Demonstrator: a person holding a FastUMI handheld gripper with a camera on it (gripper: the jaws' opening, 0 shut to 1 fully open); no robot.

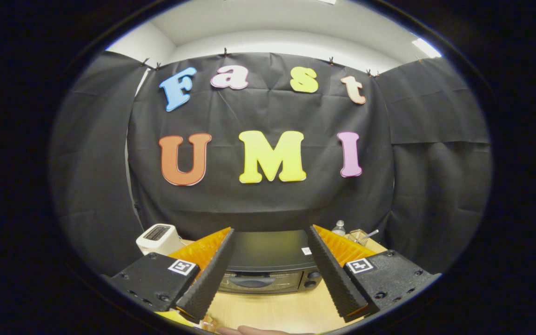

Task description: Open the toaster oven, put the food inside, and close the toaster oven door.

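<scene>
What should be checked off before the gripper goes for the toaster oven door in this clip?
1. Toaster oven in view, ahead of the gripper: ok.
2. Door shut, handle facing the fingers: ok, so opening is not yet done.
3. Gripper open wide enough for the handle: ok, nothing between the fingers.
4. Wooden table in front of the door free for it to swing down: cannot tell; a hand sits at the near edge.
5. Food located: cannot tell.
6. White pop-up toaster off to the left, apart from the oven: ok.

Black toaster oven point(268, 267), door closed
</scene>
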